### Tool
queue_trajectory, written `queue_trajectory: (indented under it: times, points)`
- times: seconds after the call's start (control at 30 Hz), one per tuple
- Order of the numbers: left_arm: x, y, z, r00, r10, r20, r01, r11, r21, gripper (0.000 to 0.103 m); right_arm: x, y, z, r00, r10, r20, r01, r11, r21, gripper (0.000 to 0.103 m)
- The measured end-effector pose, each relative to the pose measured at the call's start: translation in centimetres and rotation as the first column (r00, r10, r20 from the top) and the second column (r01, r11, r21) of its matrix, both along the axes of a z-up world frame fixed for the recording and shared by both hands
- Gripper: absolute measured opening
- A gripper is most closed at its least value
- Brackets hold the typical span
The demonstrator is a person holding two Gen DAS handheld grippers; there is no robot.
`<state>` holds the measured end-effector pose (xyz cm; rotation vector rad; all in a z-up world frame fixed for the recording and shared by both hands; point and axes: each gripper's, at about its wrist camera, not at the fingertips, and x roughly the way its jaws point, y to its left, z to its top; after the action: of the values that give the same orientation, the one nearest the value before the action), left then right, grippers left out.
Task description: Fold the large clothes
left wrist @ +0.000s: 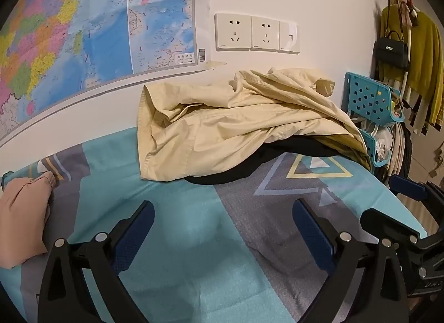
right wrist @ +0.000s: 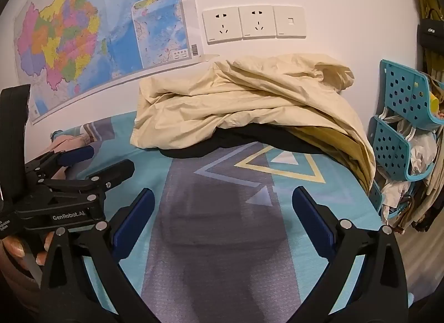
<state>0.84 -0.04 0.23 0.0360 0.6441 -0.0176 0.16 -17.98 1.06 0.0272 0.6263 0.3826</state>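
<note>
A crumpled cream garment (left wrist: 222, 123) (right wrist: 249, 100) lies heaped against the wall at the far side of the bed. It partly covers a black garment (left wrist: 236, 175) (right wrist: 249, 137), of which only the edge shows. My left gripper (left wrist: 223, 209) (right wrist: 111, 156) hovers open above the bedsheet, well short of the heap. My right gripper (right wrist: 223, 193) (left wrist: 377, 196) is beside it on the right, also open with nothing between its fingers. A pink garment (left wrist: 22, 217) (right wrist: 69, 139) lies at the left of the bed.
The bedsheet (left wrist: 180, 239) (right wrist: 277, 239) is teal and grey with triangles. A teal perforated rack (left wrist: 371, 98) (right wrist: 402, 128) stands at the bed's right edge, with hanging clothes (left wrist: 424, 53) and a black handbag (left wrist: 391, 50) behind it. A map (left wrist: 83, 31) and wall sockets (left wrist: 255, 32) are on the wall.
</note>
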Motion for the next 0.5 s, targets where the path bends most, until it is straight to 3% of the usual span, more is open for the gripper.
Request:
queue_trajectory:
  times: [0.5]
  points:
    - [-0.64, 0.21, -0.04, 1.000, 0.011, 0.014, -0.011, 1.000, -0.006, 0.096, -0.52, 0.18, 0.29, 1.000, -0.003, 0.009, 0.003, 1.000, -0.003, 0.097]
